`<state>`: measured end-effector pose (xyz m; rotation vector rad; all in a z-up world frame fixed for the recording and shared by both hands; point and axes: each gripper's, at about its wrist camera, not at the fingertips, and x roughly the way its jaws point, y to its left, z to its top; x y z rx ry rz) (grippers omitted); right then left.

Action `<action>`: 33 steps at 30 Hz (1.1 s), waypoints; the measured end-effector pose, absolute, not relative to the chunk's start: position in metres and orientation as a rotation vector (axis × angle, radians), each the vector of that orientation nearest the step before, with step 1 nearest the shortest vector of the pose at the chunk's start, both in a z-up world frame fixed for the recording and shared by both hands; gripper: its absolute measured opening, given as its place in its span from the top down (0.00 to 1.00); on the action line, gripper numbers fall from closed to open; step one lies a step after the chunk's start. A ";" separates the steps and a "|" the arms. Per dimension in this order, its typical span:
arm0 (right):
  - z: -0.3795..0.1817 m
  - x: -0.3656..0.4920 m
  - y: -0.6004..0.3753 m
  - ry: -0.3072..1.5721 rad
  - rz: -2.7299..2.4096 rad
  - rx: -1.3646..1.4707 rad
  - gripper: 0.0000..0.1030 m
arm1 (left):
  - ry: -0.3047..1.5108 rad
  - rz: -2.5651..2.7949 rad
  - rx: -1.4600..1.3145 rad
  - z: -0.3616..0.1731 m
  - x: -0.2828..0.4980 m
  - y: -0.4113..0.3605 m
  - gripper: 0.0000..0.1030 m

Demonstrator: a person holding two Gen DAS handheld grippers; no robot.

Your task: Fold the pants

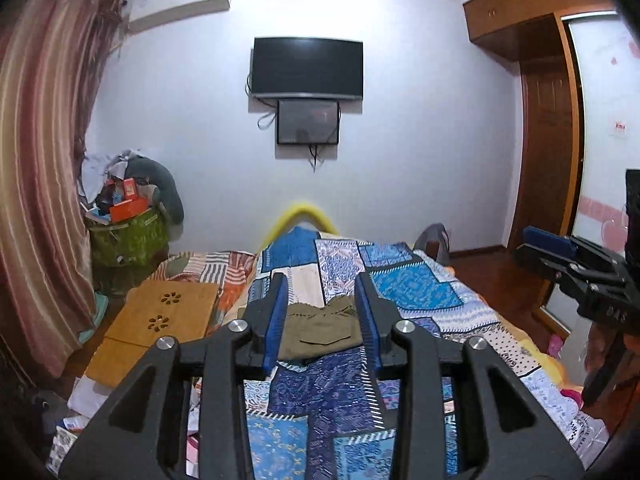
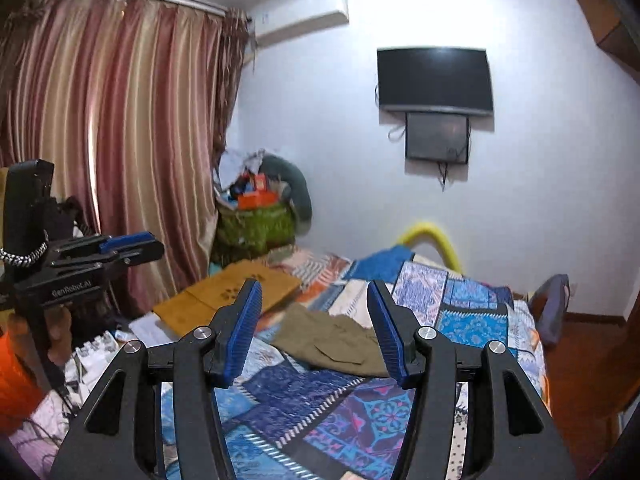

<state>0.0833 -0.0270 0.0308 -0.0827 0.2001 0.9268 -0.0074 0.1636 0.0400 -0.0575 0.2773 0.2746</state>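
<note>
**Both hand-held grippers raised over the bed, pants lying folded on the quilt**

We see the left hand-held gripper [image 1: 322,312] held above the bed with its blue pads [image 1: 280,320] parted by a moderate gap; nothing is between them, and the cloth seen through the gap lies farther off on the bed. The right hand-held gripper [image 2: 316,324] is likewise up in the air, its blue pads [image 2: 240,332] spread somewhat wider, with nothing gripped. Each gripper shows at the edge of the other's view: the right one [image 1: 548,240] at the right side of the left wrist view, the left one [image 2: 128,242] at the left side of the right wrist view, with part of a hand [image 2: 60,336] on its grip.

Beyond the fingertips, the olive-green pants [image 1: 320,332] rest as a compact folded bundle on the patchwork quilt [image 1: 420,292], about the middle of the bed [image 2: 520,344], a pocket flap facing up. They touch neither gripper.

To the left of the quilt we find a wooden lap table [image 1: 160,320] with flower-shaped cut-outs, lying beside a striped blanket [image 1: 216,264]. Farther back in the corner stands a green bag [image 1: 128,236] heaped with boxes and clothes, next to a striped curtain [image 1: 44,160]. A yellow curved rail [image 1: 304,216] marks the far end of the bed. On the white wall hang a dark television [image 1: 306,68], a smaller screen [image 1: 308,122] just under it, and an air conditioner [image 1: 180,10] up high. A wooden wardrobe [image 1: 532,12] fills the right side.
</note>
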 end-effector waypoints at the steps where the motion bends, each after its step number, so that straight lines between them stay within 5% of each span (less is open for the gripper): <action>1: 0.030 0.079 -0.029 0.191 0.925 -0.071 0.51 | 0.266 0.274 -0.059 0.039 -0.013 0.159 0.60; 7: 0.022 0.054 -0.028 0.136 0.878 -0.039 0.49 | 0.226 0.275 -0.052 0.030 -0.026 0.140 0.39; 15: 0.022 0.044 -0.030 0.114 0.828 -0.003 0.18 | 0.200 0.289 -0.057 0.028 -0.033 0.140 0.10; 21: 0.020 0.044 -0.031 0.106 0.795 0.007 0.01 | 0.182 0.314 -0.061 0.026 -0.038 0.142 0.01; 33: 0.014 0.038 -0.033 0.119 0.786 0.002 0.01 | 0.187 0.326 -0.055 0.022 -0.038 0.140 0.00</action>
